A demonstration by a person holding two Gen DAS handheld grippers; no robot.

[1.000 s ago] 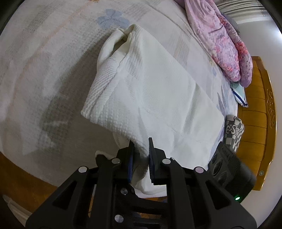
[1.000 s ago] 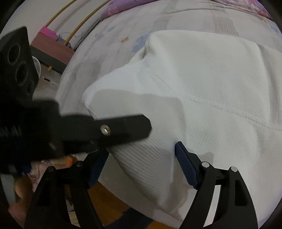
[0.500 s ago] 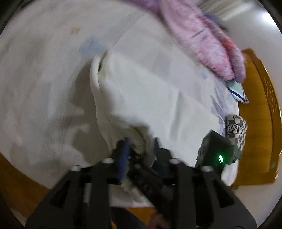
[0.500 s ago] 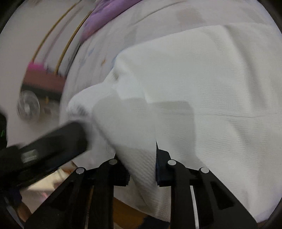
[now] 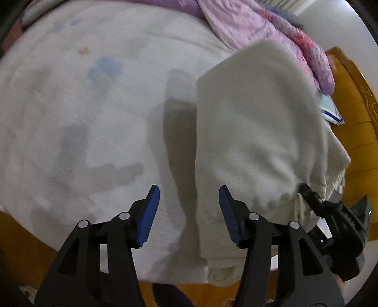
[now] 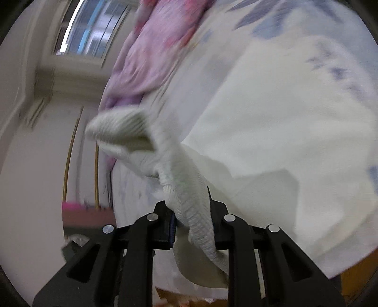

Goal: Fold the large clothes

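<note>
My right gripper (image 6: 191, 219) is clamped on a ribbed edge of the white garment (image 6: 271, 132), and that bunch of cloth lifts off the bed (image 6: 271, 21) in a loose fold ahead of the jaws. The rest of the garment lies on the sheet near the bed's edge, with the pink quilt (image 6: 146, 47) beyond it. My left gripper (image 5: 186, 212) is opening, its blue pads (image 5: 148, 212) apart with only sheet between them; the garment's near edge (image 5: 248, 132) sits just beside the right-hand pad, not in it.

So I am carrying this fold on one grip alone. The risks, as I judge them: the knit is thick and limp, and it could slide out of the narrow pinch if I swing fast. With no second hold, the free corner may sag or trail, so the fold lands crooked or bunched. The garment's lower end already hangs at the bed's edge, and a pull toward me could drag it off. I may also be pinching one layer only, which would peel the stack apart.
</note>
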